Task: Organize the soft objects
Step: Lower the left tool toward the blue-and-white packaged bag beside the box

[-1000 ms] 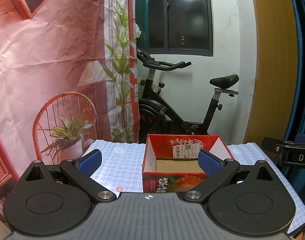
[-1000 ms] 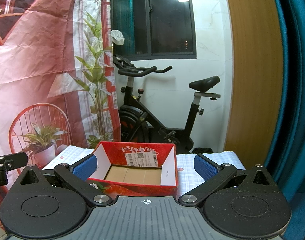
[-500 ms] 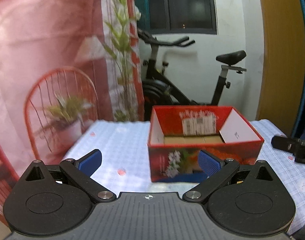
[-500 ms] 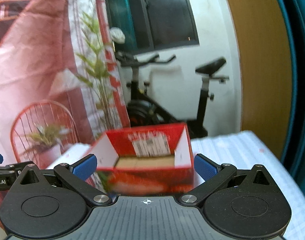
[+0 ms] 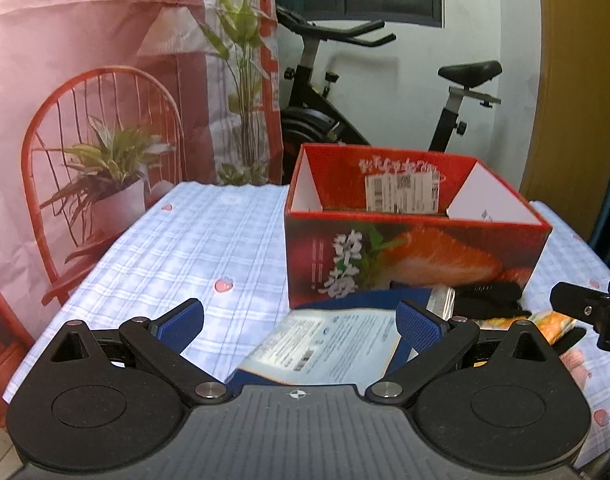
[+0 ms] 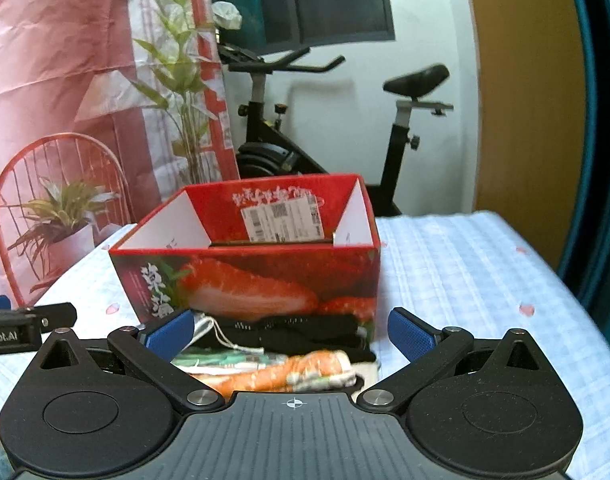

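Observation:
An open red strawberry-print box [image 5: 413, 252] stands on the checked tablecloth; it also shows in the right wrist view [image 6: 265, 276]. In front of it lie a flat blue packet with a white label [image 5: 329, 344], a black fabric item [image 5: 489, 294] [image 6: 301, 330] and an orange-and-white soft item [image 6: 285, 372] [image 5: 553, 322]. My left gripper [image 5: 301, 322] is open above the blue packet. My right gripper [image 6: 291, 334] is open above the black and orange items. Neither holds anything.
The table [image 5: 193, 248] carries a white-blue checked cloth with small strawberries. Behind it stand an exercise bike [image 5: 345, 92], a printed backdrop with a red chair [image 5: 97, 148] and a wooden panel [image 6: 521, 88]. The other gripper's tip shows at the right edge [image 5: 589, 312].
Both grippers have tilted down and come closer to the table. The soft items in front of the box have come into view. Both jaws stay open.

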